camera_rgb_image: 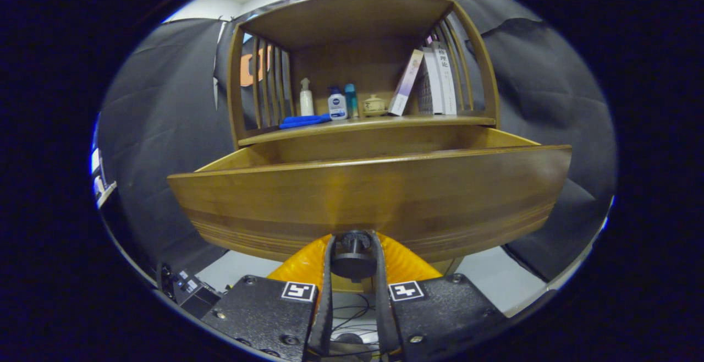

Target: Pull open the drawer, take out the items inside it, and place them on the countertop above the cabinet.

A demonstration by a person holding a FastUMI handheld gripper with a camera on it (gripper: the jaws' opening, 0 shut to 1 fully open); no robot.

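A wooden drawer stands pulled out of the cabinet, its broad front panel facing me. Its round dark knob sits low on that panel. My gripper is shut on the knob, one finger pressing each side. The drawer's inside is hidden behind the front panel from here. Above it runs the countertop, which carries a blue flat item, a white pump bottle, a white bottle with a blue label, a teal bottle, a small lidded pot and several leaning books.
The countertop sits inside a wooden shelf unit with slatted sides and a top board. Black cloth hangs on both sides. Dark equipment stands on the pale floor at the lower left.
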